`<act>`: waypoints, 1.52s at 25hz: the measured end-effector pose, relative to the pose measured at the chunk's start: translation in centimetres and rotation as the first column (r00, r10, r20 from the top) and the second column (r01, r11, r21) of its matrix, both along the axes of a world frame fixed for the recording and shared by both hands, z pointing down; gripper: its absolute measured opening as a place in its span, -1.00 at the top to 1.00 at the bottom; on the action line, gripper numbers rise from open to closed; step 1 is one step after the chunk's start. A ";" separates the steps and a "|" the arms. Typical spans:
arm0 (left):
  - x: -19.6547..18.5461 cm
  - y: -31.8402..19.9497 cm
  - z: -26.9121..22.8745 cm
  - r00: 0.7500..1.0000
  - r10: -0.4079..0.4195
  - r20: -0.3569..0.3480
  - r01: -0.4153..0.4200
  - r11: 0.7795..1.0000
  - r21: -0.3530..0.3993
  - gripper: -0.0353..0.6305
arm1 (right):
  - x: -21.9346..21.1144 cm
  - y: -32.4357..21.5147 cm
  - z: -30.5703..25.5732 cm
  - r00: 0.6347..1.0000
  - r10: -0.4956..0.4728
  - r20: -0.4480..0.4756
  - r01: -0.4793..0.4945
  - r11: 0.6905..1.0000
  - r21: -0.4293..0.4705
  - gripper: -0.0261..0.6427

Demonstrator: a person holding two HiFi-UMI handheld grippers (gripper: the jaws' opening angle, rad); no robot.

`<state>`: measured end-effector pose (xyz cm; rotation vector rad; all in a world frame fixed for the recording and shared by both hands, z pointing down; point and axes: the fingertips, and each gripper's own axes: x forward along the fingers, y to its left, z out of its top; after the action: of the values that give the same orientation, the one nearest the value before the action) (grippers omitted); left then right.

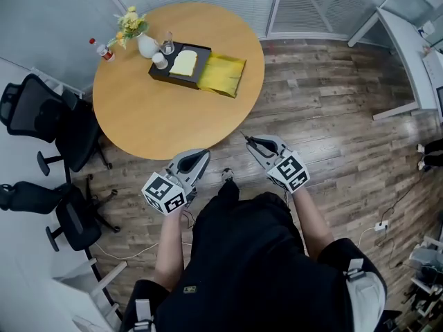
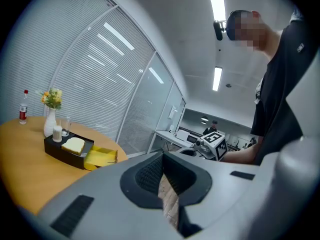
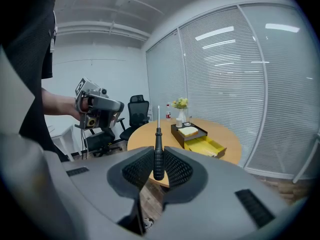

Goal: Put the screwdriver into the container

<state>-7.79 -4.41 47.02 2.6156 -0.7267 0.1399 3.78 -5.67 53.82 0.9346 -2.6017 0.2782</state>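
Carrying stage only - pickup looks done, drop-off not started.

- Slim black-handled screwdriver (image 3: 158,151) is clamped in the right hand-held gripper (image 3: 158,170). Jaws are closed onto the handle, open only by the handle's width. The steel shaft sticks out past the pads, pointing toward the round wooden counter (image 1: 159,116).
- Left hand-held gripper (image 2: 164,179): jaws brought together, nothing between the pads, just floor showing behind them. It is held up at the person's left, well apart from the counter.
- Target, as I read it, is the open yellow rectangular tray (image 1: 223,75), which juts out at the 4 o'clock side of the black rectangular box (image 1: 169,78). Both sit at the 12 o'clock part of the counter.
- Person stands on the wooden floor at the counter's 5 o'clock edge, and both grippers are short of the tabletop. The tray is well apart from the screwdriver, at roughly 11 o'clock from the right gripper.

Left to do - close the gap, bring the tool over the yellow tray, release. The long handle should go in lengthwise.
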 end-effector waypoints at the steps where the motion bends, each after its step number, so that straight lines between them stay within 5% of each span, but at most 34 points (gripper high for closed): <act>1: -0.3 -0.6 0.1 1.000 0.001 0.001 -0.001 1.000 -0.002 0.88 | -0.3 -0.4 0.0 1.000 -0.002 -0.002 0.002 1.000 0.000 0.75; 18: -0.4 -9.5 0.4 0.992 0.129 0.003 -0.129 0.992 0.009 0.88 | 0.0 -7.6 2.1 0.991 0.128 -0.032 -0.130 0.991 -0.038 0.75; 38: -2.5 -14.0 1.6 0.991 0.128 -0.032 -0.129 0.991 -0.023 0.88 | -2.7 -11.6 1.8 0.992 0.115 -0.053 -0.117 0.992 -0.043 0.75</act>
<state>-10.30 -18.43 48.59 2.6340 -0.5426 0.1461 1.11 -17.26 55.60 1.0649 -2.4883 0.3394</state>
